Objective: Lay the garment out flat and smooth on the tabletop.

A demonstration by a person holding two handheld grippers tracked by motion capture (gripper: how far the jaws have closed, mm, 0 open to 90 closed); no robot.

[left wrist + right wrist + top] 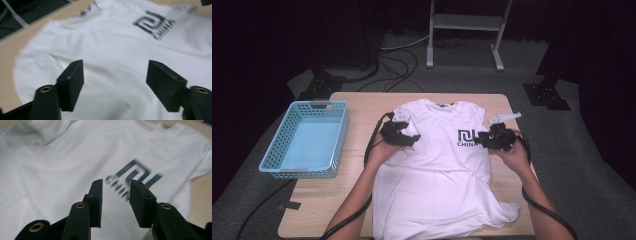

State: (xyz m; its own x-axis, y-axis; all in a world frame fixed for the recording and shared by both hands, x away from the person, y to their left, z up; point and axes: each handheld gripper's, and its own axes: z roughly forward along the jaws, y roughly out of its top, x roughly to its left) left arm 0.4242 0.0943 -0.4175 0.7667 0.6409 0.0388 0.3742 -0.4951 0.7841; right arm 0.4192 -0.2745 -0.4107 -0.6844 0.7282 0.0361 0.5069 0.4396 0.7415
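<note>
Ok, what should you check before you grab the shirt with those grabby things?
1. Shirt lying flat on the table: not ok, bottom hem is bunched.
2. Left hand-held gripper open: ok, jaws wide apart.
3. Right hand-held gripper open: ok, narrower gap.
4. Nothing caught between the jaws: ok, both gaps bare.
5. Basket empty and beside the shirt: ok.
6. Jaws touching the cloth: cannot tell.
</note>
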